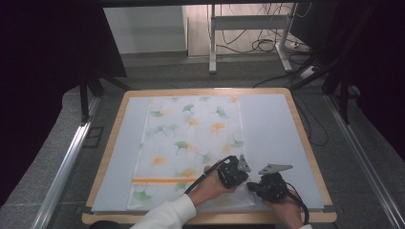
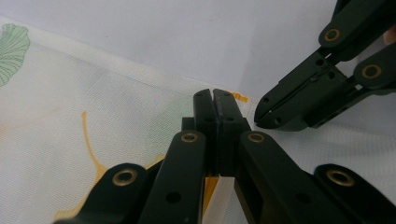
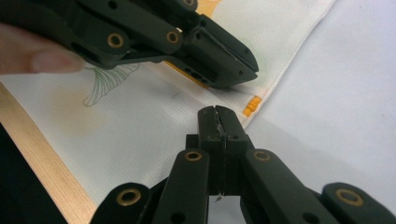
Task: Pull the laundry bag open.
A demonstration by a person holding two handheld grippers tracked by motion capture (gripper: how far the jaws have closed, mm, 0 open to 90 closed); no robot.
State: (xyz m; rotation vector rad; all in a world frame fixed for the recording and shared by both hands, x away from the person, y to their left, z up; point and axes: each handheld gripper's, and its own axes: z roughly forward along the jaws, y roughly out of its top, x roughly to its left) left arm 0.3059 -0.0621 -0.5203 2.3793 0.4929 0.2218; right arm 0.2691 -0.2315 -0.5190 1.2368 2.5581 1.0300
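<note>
On our table (image 1: 305,143) lies a leafy cloth (image 1: 191,143). We press both claws together near its corner: the left claw (image 2: 215,100) sits on the cloth, the right claw (image 3: 218,116) just beside it.

Wooden table (image 1: 305,138) covered by a pale grey mat (image 1: 272,129). White cloth (image 1: 191,143) with green and yellow leaf print and an orange stripe (image 1: 162,180) lies flat on the mat. Left gripper (image 1: 232,171) and right gripper (image 1: 271,186) sit close together over the cloth's near right corner. White sleeve (image 1: 167,214) behind the left gripper. Jaw gap not discernible.
</note>
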